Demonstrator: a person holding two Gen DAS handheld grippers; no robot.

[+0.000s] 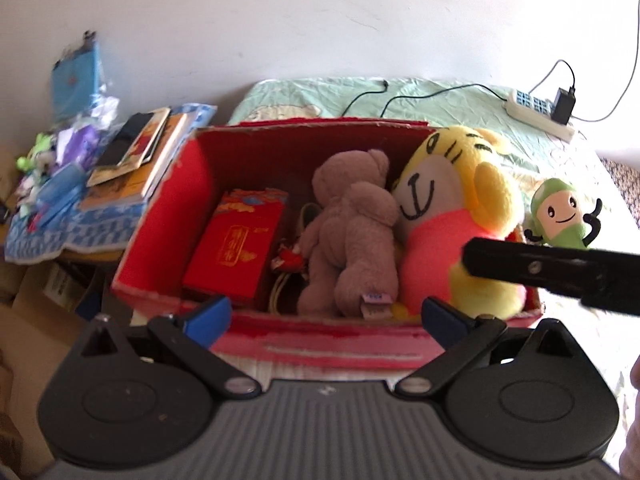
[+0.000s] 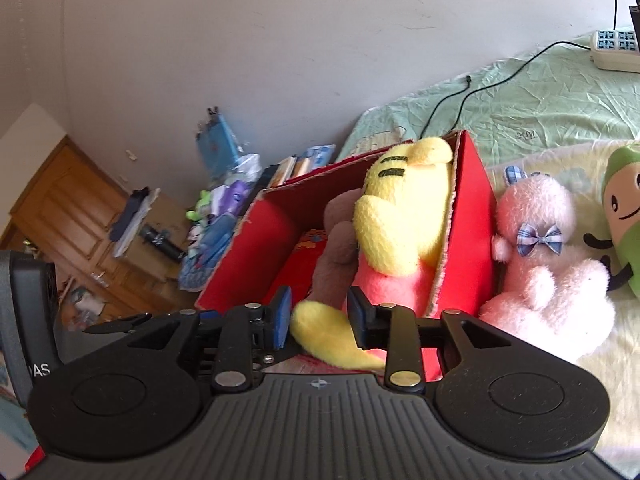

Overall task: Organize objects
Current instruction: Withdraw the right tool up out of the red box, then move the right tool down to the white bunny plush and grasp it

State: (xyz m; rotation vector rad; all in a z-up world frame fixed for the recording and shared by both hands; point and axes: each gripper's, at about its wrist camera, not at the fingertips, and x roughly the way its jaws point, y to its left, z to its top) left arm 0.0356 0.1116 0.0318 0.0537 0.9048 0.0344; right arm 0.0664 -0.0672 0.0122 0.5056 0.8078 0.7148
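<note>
Two plushies boxed: we've got the brown bear (image 1: 352, 232) and the yellow tiger plush (image 1: 452, 216) sitting inside the red box (image 1: 168, 216) on the bed (image 2: 540, 112).
Also in the box: one red packet (image 1: 236, 248), plus some small bits we can't make out.
Still outside: one pink bunny (image 2: 544, 256) touching the box's outer wall, one green plush (image 1: 560, 216) just beside it, so roughly halfway by our guess.
Right gripper (image 2: 320, 318): fingers sit either side of the tiger's yellow foot; whether they actually pinch it, we can't tell.
Left gripper (image 1: 326, 316): fingers spread wide, holding nothing, hovering at the box's near edge.
</note>
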